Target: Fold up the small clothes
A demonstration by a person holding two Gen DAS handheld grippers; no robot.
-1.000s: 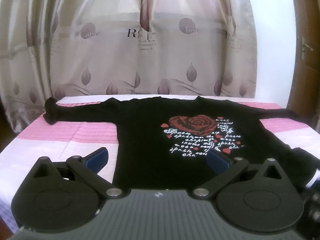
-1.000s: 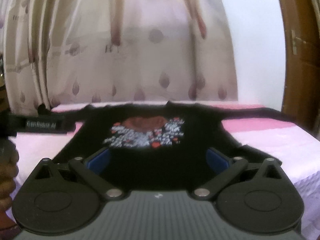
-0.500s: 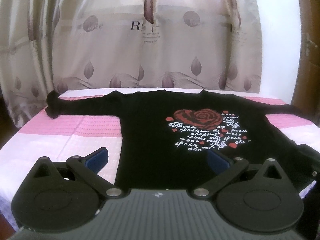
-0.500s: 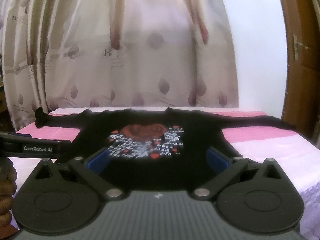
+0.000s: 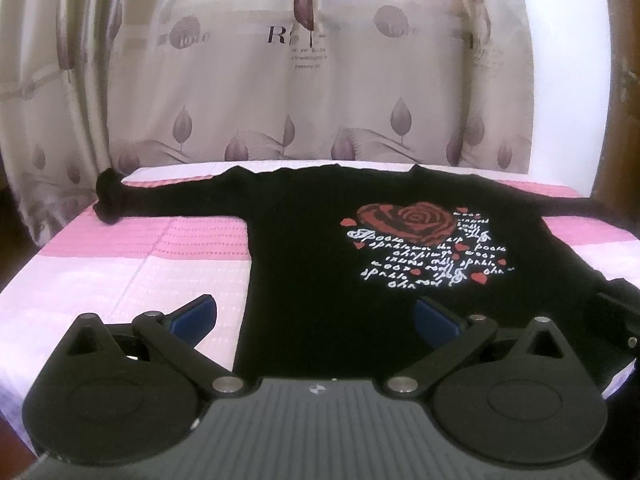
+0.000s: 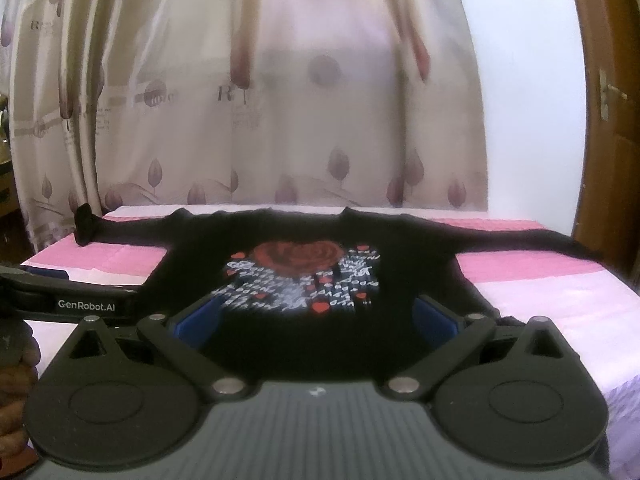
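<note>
My left gripper (image 5: 314,314) and right gripper (image 6: 316,316) both stand with jaws spread wide and empty, poised above the near hem of the black sweater (image 5: 320,264), which lies flat and face-up on the pink bedcover (image 5: 132,256) with both sleeves extended. I judge folding has not begun; the next move calls for lowering onto one sleeve (image 5: 168,202) and carrying it across the body. The hem itself is hidden behind both gripper bodies, and the right cuff runs off at the bed's edge.
</note>
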